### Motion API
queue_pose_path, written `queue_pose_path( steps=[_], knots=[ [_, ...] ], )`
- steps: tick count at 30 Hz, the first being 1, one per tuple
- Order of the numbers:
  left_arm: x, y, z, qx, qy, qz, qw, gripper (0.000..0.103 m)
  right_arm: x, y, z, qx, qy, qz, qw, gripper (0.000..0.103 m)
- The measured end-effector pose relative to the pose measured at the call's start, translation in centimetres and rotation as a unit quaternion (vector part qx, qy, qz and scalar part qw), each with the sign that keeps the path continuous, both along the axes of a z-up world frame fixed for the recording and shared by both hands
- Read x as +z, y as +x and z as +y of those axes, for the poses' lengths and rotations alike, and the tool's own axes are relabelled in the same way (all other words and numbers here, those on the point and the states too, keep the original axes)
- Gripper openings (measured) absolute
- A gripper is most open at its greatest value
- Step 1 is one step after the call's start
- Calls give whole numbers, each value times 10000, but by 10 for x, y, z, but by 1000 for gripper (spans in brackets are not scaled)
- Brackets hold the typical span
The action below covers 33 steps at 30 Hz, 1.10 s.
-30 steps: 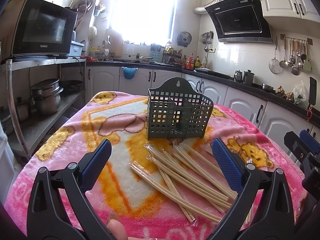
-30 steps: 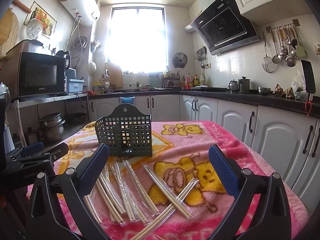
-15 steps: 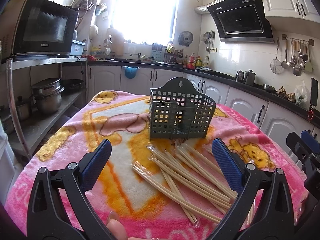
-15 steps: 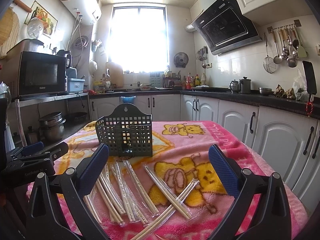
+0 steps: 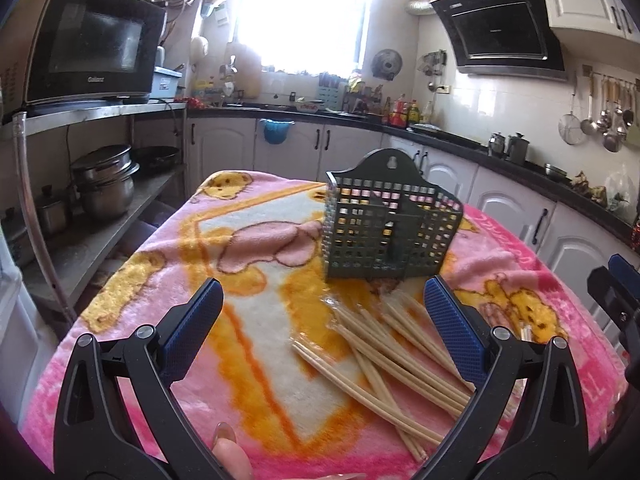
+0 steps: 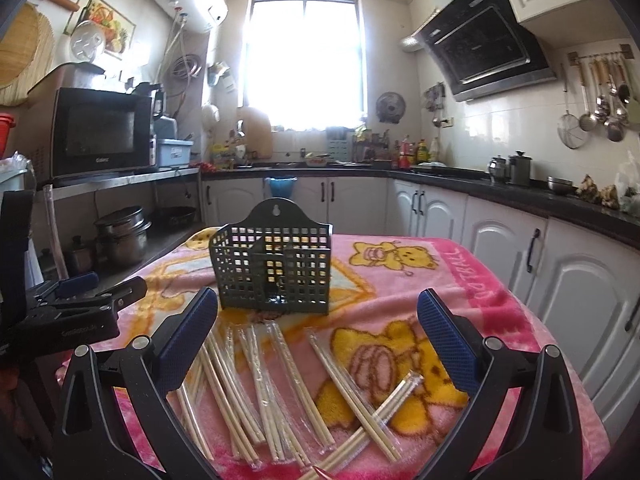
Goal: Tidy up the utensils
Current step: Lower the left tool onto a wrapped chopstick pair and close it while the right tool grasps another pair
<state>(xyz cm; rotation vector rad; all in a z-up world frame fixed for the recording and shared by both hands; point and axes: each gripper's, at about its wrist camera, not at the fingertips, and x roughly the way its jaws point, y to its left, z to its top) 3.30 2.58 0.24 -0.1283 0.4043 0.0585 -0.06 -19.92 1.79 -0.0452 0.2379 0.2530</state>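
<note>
Wooden chopsticks (image 6: 280, 384) in clear sleeves lie near the basket (image 6: 272, 272) on the blanket (image 6: 460, 288), long axes pointing toward it, directly between the right tongs' (image 6: 316, 332) released jaws, while the left tongs (image 5: 320, 316) gape empty alongside.

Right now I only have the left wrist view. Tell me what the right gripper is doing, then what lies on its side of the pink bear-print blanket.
Observer: The right gripper is open and holds nothing. It hangs over the pale wooden chopsticks in clear sleeves.
Operator: Report the pile's right end.
Observer: Two sleeved pairs lie apart from the rest on the yellow bear print. The long pair and the slanted pair cross near their front ends.
Operator: Place my left gripper.
Observer: The left gripper sits left of the dark green slotted plastic basket, by the blanket's left edge.
</note>
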Motion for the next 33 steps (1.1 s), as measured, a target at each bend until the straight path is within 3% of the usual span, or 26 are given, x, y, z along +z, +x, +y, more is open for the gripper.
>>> queue_pose_path(
  steps=[15,19,29,33],
  knots=[
    [-5,40,25,205,-12,719,9972,93,14,68,32,864,-207,830,9926,95],
    [-10,50,28,160,-83,947,9953,93,11,93,40,969,-312,1140,9883,83],
    [-30,77,33,53,-279,1539,9877,93,-20,142,60,1120,-867,1993,9696,66],
    [-43,84,42,-34,-536,1890,9805,93,-36,160,67,1171,-1042,2386,9584,50]
  ],
)
